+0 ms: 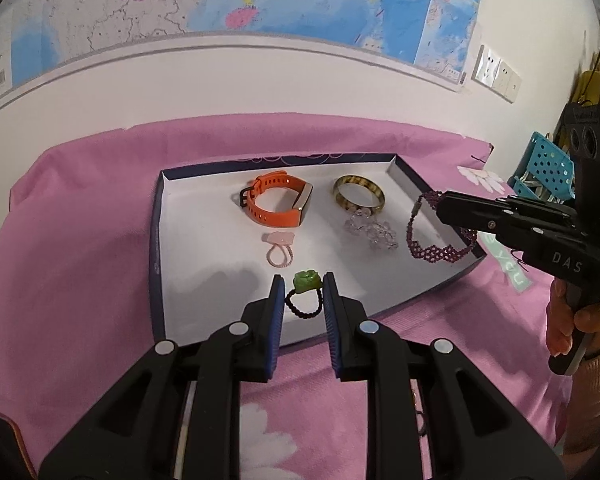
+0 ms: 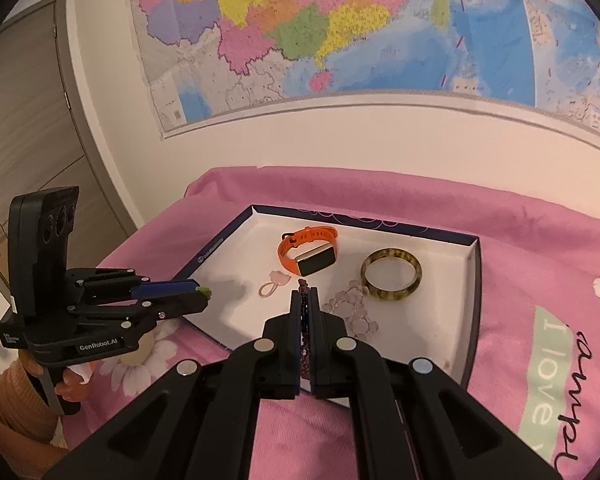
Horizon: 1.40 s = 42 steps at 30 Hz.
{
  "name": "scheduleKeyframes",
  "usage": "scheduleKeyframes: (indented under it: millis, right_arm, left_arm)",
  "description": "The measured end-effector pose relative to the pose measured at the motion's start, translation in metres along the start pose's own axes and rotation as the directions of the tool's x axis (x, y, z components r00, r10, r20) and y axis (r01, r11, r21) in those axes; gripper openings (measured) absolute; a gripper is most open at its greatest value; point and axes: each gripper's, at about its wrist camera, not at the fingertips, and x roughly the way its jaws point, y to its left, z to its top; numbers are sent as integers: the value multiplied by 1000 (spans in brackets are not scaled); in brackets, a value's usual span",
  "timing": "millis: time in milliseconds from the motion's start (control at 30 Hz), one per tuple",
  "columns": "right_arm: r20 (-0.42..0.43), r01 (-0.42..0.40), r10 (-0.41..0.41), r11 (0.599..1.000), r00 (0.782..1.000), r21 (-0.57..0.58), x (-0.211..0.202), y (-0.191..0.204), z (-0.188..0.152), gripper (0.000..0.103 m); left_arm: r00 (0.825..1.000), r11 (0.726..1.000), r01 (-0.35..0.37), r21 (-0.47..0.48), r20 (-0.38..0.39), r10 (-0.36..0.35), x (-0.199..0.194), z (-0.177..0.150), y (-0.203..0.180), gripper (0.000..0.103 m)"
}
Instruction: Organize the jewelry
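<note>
My left gripper (image 1: 303,280) is shut on a green flower ring (image 1: 308,279) with a black elastic band, held just above the near part of a white tray with a dark blue rim (image 1: 156,240). Beside it, my right gripper (image 1: 440,202) is shut on a purple beaded bracelet (image 1: 440,254), which dangles over the tray's right rim. In the right wrist view the bracelet (image 2: 305,320) runs between the closed fingers of the right gripper (image 2: 306,294), and the left gripper (image 2: 204,294) shows the green ring at its tip.
In the tray lie an orange watch (image 1: 278,200), an amber bangle (image 1: 358,192), a clear bead bracelet (image 1: 372,230) and a pink ring (image 1: 279,248). The tray sits on a pink flowered cloth (image 1: 80,240) against a wall. A blue perforated basket (image 1: 548,164) stands at the right.
</note>
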Motion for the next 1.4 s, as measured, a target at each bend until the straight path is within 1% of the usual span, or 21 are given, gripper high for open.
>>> scheduleKeyframes:
  millis: [200, 533, 833, 967, 1067, 1133, 1167, 1200, 1267, 1367, 1400]
  right_arm:
    - [-29, -14, 15, 1000, 999, 26, 16, -6, 0, 2]
    - [-74, -10, 16, 996, 997, 83, 37, -24, -2, 2]
    - [-96, 44, -34, 994, 995, 97, 46, -34, -2, 2]
    - [-102, 70, -60, 992, 993, 102, 48, -38, -3, 5]
    - [-102, 92, -81, 990, 992, 110, 49, -41, -4, 9]
    - [-104, 99, -87, 989, 991, 112, 49, -43, -4, 9]
    - [-103, 108, -96, 988, 990, 114, 49, -43, -5, 12]
    - [-101, 112, -101, 987, 990, 115, 49, -44, -5, 15]
    - [-96, 115, -104, 986, 990, 118, 47, -43, -6, 17]
    - [-80, 129, -120, 986, 990, 109, 40, -40, -6, 18]
    - [-73, 133, -126, 985, 989, 106, 38, -38, -6, 23]
  left_arm:
    - [999, 1000, 7, -22, -38, -8, 19, 3, 5, 20]
    - [997, 1000, -17, -25, -81, 15, 41, 8, 6, 20]
    - [992, 998, -55, -12, -113, 53, 59, 6, 6, 20]
    - [991, 998, -62, -8, -121, 60, 63, 6, 6, 20]
    - [991, 998, -62, -8, -118, 60, 62, 5, 6, 20]
    - [992, 998, -63, -6, -114, 62, 62, 5, 6, 20]
    - [992, 998, -61, -8, -114, 60, 62, 5, 6, 21]
    - [992, 998, -63, -12, -108, 61, 61, 5, 7, 22]
    - [994, 998, -66, -16, -90, 64, 56, 5, 8, 28]
    - [996, 997, -73, -13, -49, 72, 43, 6, 7, 33]
    - [996, 997, -79, -10, -35, 79, 38, 7, 6, 35]
